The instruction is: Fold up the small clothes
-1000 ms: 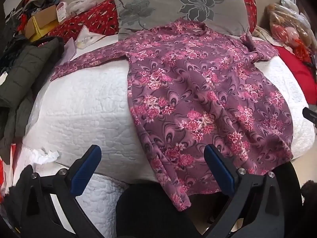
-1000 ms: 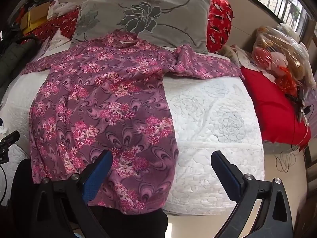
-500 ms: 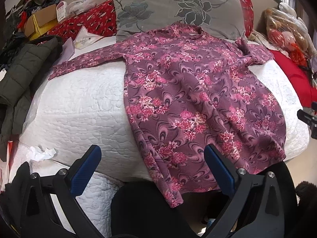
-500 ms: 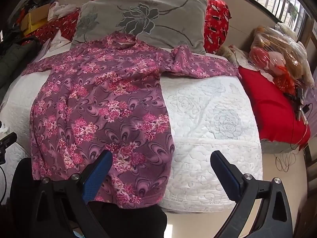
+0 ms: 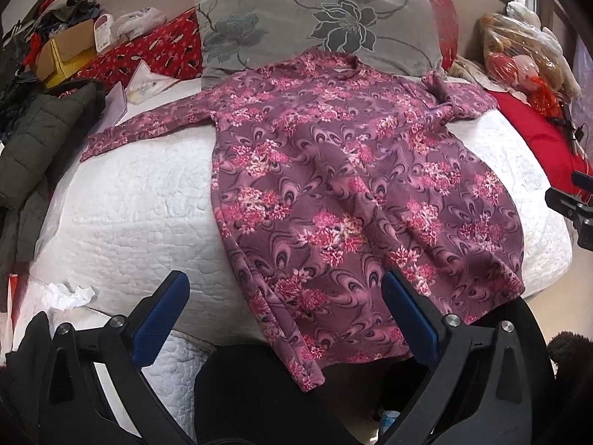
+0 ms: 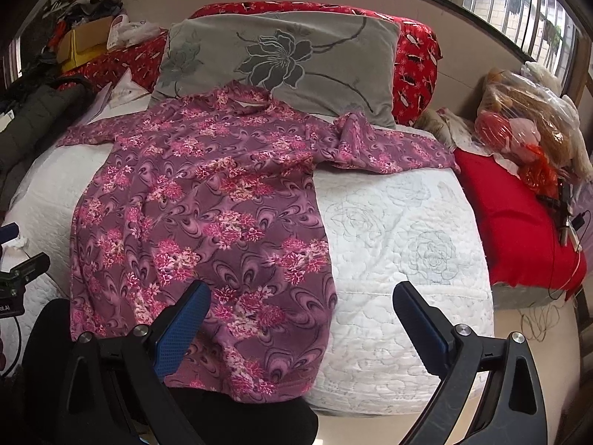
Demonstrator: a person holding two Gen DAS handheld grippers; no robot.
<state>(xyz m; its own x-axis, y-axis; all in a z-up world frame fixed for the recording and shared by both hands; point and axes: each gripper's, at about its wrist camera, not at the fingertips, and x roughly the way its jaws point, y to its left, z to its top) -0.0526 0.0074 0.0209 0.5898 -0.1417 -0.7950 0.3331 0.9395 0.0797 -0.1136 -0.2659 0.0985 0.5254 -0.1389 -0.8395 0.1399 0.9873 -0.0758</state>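
Note:
A purple long-sleeved garment with pink flowers (image 5: 333,193) lies spread flat on the white quilted bed (image 5: 129,204), collar toward the pillow, hem hanging over the near edge. It also shows in the right wrist view (image 6: 207,222), on the bed's left half. My left gripper (image 5: 285,307) is open and empty, held back from the bed's near edge by the hem's left part. My right gripper (image 6: 302,315) is open and empty, near the hem's right corner. Both sleeves lie stretched out sideways.
A grey flowered pillow (image 5: 318,29) leans at the head of the bed. A dark green jacket (image 5: 33,148) and clutter lie on the left. A red cushion (image 6: 515,222) and a plastic bag with toys (image 6: 526,126) are on the right. Crumpled tissue (image 5: 68,294) lies at the near left.
Both grippers have drawn back and risen a little, so more of the bed and garment shows. The garment has not moved. Both stay open.

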